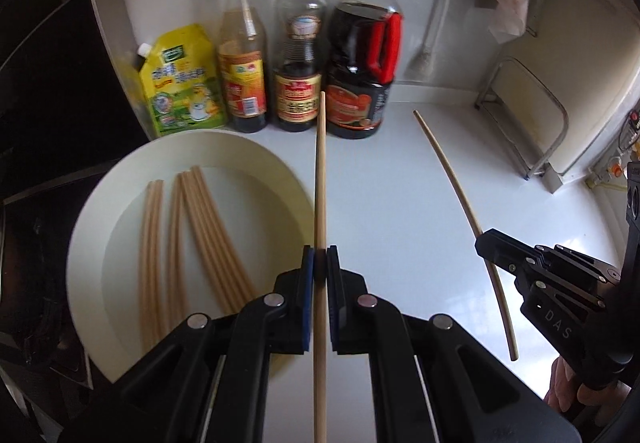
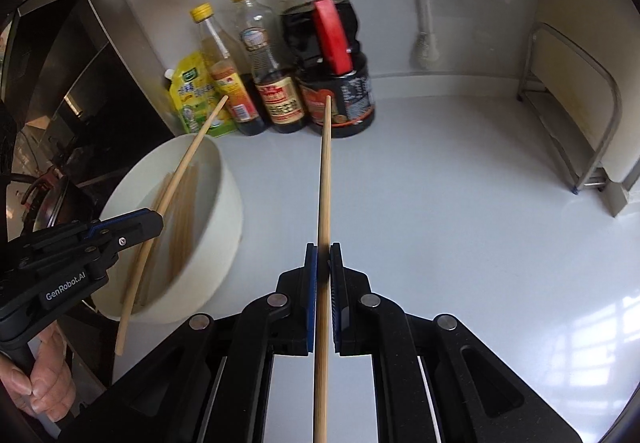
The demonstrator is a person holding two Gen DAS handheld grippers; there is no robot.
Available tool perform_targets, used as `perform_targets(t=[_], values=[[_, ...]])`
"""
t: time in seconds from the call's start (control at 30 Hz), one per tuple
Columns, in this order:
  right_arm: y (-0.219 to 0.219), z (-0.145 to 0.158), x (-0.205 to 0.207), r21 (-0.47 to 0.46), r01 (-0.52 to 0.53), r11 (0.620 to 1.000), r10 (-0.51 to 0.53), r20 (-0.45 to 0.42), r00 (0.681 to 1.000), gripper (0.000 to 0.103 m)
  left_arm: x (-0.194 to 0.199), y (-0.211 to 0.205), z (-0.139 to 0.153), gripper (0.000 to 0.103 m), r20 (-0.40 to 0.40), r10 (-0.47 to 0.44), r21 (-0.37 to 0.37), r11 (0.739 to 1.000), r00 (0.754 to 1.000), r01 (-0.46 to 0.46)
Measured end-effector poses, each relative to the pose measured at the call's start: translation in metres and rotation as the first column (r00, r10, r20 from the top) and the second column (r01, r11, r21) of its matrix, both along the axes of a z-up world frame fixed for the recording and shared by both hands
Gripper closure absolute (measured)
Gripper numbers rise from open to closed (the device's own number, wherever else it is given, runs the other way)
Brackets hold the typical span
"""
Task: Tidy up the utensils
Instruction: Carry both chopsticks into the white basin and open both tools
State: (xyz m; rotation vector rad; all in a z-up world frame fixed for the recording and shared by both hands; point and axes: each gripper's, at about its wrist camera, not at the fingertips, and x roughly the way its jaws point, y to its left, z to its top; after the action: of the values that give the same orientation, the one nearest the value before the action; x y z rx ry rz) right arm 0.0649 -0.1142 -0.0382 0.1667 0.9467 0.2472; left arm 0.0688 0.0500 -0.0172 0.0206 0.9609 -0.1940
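Here each hand-held gripper is clenched on one chopstick: the left hand-held gripper (image 1: 320, 263) pinches its chopstick (image 1: 320, 171) beside the white plate (image 1: 92, 243), the right hand-held gripper (image 2: 323, 263) its own chopstick (image 2: 325, 179) above the table (image 2: 460, 203). Probably best: keep both grips firm and sticks level until above the plate's chopsticks (image 1: 200, 227).

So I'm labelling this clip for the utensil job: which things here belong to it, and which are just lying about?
Part of the job:
- chopstick in the left gripper
- chopstick in the right gripper
- chopsticks on the white plate

Just lying about:
- three sauce bottles
- yellow pouch
- metal rack
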Motion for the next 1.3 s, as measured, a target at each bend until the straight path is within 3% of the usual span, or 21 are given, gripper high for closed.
perform_targets(t=[0.3, 0.57, 0.67, 0.7, 0.8, 0.9, 1.3], values=[[0.110, -0.009, 0.046, 0.015, -0.192, 0.981, 0.193, -0.057, 0.980, 0.097, 0.021, 0.092, -0.015, 0.096, -0.039, 0.161, 0.018, 0.987, 0.986, -0.161], [0.164, -0.028, 0.074, 0.000, -0.252, 0.968, 0.250, -0.129, 0.960, 0.097, 0.040, 0.128, -0.040, 0.096, -0.104, 0.215, 0.010, 0.977, 0.971, -0.215], [0.167, -0.031, 0.076, 0.007, -0.254, 0.967, 0.253, -0.141, 0.957, 0.094, 0.043, 0.134, -0.043, 0.091, -0.114, 0.226, 0.002, 0.974, 0.967, -0.227], [0.166, -0.031, 0.076, 0.010, -0.253, 0.968, 0.251, -0.140, 0.958, 0.087, 0.043, 0.136, -0.043, 0.081, -0.113, 0.231, -0.002, 0.973, 0.966, -0.233], [0.163, -0.029, 0.073, -0.011, -0.239, 0.971, 0.236, -0.122, 0.964, 0.085, 0.042, 0.141, -0.040, 0.061, -0.099, 0.251, -0.001, 0.968, 0.963, -0.252], [0.156, -0.026, 0.071, -0.003, -0.220, 0.976, 0.218, -0.113, 0.969, 0.085, 0.040, 0.144, -0.038, 0.049, -0.090, 0.263, -0.005, 0.964, 0.960, -0.265], [0.146, -0.012, 0.052, -0.029, -0.191, 0.981, 0.188, -0.087, 0.978, 0.084, 0.025, 0.143, -0.025, 0.047, -0.051, 0.266, -0.006, 0.964, 0.963, -0.266]])
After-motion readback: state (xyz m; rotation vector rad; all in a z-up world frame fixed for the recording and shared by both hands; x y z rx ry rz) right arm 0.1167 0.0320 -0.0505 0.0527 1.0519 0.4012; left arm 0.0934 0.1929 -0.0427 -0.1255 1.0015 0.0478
